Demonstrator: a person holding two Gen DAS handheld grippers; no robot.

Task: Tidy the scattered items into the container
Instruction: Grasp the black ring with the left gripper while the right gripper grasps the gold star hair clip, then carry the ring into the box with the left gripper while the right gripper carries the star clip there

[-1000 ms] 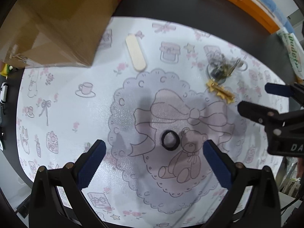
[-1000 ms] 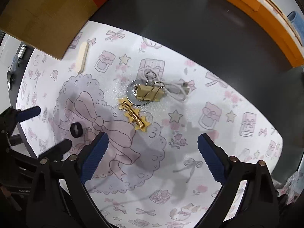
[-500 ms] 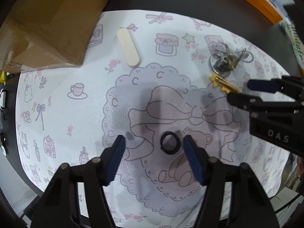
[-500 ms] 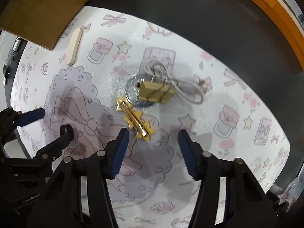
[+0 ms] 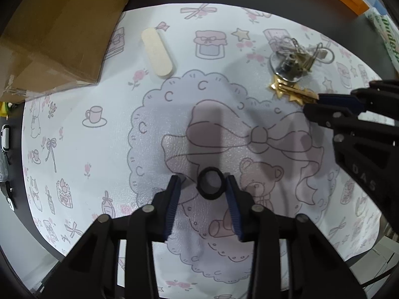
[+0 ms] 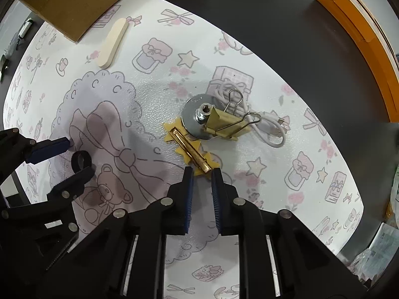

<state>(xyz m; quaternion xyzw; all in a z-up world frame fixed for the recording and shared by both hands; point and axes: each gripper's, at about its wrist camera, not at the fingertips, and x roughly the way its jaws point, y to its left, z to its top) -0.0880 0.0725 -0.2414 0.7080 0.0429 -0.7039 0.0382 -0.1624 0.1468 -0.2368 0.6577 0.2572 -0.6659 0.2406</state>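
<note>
A small black ring (image 5: 210, 184) lies on the patterned mat (image 5: 99, 149) between the tips of my left gripper (image 5: 202, 182). Its jaws are closing, and a gap still shows on the ring's left side. My right gripper (image 6: 202, 172) points down at the near end of a gold star hair clip (image 6: 189, 149). Its jaws are also closing, and the pads meet that end of the clip. The cardboard box (image 5: 57, 32) stands at the mat's far left corner. From the right wrist view, the left gripper (image 6: 78, 157) brackets the ring (image 6: 81, 159).
A wooden stick (image 5: 157, 49) lies near the box. A metal disc (image 6: 193, 119), a gold binder clip (image 6: 224, 122) and a white cable (image 6: 271, 129) sit just beyond the hair clip. Orange boards (image 6: 361, 25) line the dark table's far right edge.
Both grippers' jaws have narrowed from wide open. The left now flanks the ring closely. The right has moved in over the hair clip's near end and closed onto it.
</note>
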